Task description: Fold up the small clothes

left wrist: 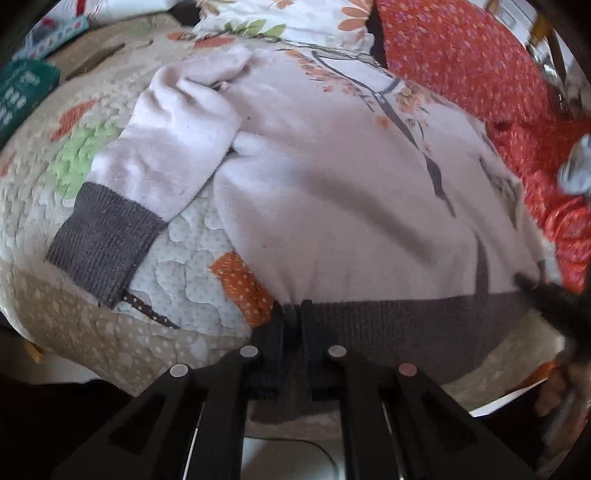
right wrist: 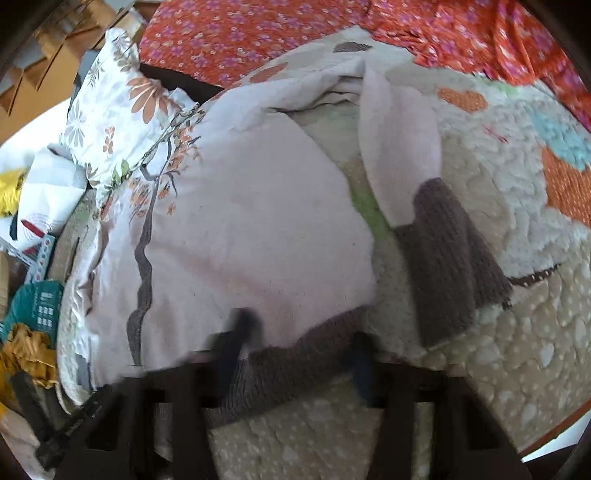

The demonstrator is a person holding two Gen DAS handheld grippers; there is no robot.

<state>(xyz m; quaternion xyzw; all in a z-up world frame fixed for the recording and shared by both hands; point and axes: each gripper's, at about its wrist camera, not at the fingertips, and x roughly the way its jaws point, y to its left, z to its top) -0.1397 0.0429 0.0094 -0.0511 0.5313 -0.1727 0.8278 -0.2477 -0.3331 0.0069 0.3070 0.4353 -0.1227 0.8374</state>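
Note:
A small pale pink sweater (left wrist: 332,177) with grey ribbed hem and cuffs and a flower-branch print lies flat on a quilted bed cover (left wrist: 184,288). My left gripper (left wrist: 291,310) is shut on the grey hem (left wrist: 406,317) near its left corner. One sleeve with its grey cuff (left wrist: 103,243) lies to the left. In the right wrist view the sweater (right wrist: 240,206) fills the middle. My right gripper (right wrist: 299,332) is open with its blurred fingers astride the grey hem (right wrist: 295,354) near the right corner. The other sleeve's cuff (right wrist: 447,258) lies to the right.
An orange flowered cloth (left wrist: 461,55) lies at the back, also in the right wrist view (right wrist: 240,33). A floral pillow (right wrist: 118,107) sits at the sweater's top. A teal box (left wrist: 22,92) and other clutter (right wrist: 33,317) lie off the bed's edge.

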